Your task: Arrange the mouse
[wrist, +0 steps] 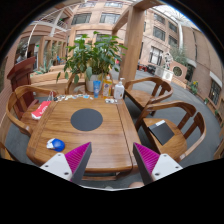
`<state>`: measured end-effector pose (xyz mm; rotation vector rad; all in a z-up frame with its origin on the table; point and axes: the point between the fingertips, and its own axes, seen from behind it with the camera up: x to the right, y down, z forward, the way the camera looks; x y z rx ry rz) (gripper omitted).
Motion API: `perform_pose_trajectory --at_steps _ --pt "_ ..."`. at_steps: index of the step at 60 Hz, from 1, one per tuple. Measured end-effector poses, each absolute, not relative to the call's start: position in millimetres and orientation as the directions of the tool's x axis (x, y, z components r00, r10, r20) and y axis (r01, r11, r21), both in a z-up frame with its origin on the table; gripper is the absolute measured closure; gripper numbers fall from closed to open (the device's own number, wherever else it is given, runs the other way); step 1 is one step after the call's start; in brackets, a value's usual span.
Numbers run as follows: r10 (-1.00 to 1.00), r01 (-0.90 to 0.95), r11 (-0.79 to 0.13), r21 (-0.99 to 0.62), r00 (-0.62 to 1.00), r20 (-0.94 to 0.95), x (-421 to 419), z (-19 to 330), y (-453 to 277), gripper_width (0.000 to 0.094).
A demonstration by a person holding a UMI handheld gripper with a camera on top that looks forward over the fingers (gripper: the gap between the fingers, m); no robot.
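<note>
Fingers (112, 162) spread wide, nothing between them, hovering over the near edge of the wooden counter (100, 140). Pink pads (76, 158) face inward.

Mouse (57, 145): small blue object on a white patch, near-left part of the counter, just ahead and left of the left finger. Too small to read its heading.

Round dark mouse mat (87, 119) sits mid-counter, beyond the fingers and right of the mouse. Likely the destination, judged from the task only.

Other items: red object (41, 110) far left; potted plant (95, 55) and bottles (118, 89) at the far end; chair (165, 125) on the right holding a dark tablet-like thing (161, 131).

Step in hand appears to be the approach. To do it well:
- swing left so the mouse centres between the fingers
- come down low, fingers kept wide until they flank its sides
- close across the narrow width, not the length
- lift little; carry right and far to the mat; set flat

Risk: nudging the mouse off the near edge.
</note>
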<state>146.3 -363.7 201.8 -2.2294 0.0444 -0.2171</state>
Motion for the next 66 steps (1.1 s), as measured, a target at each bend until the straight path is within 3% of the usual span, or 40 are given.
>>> perform_pose_trajectory --at_steps 12,35,48,66 --pt "-0.082 0.055 -0.641 -0.766 0.987 0.14 141 172 -373 0.0084" --pt "0.122 0.087 -0.683 -0.725 0.992 0.004 41 39 -406 0.0083" --pt "0.239 0.133 -0.581 -0.803 0.971 -0.012 -35 20 -356 0.0079" --pt "0.284 0.198 -0.557 -0.806 0.958 0.038 -81 -7 -283 0.0079"
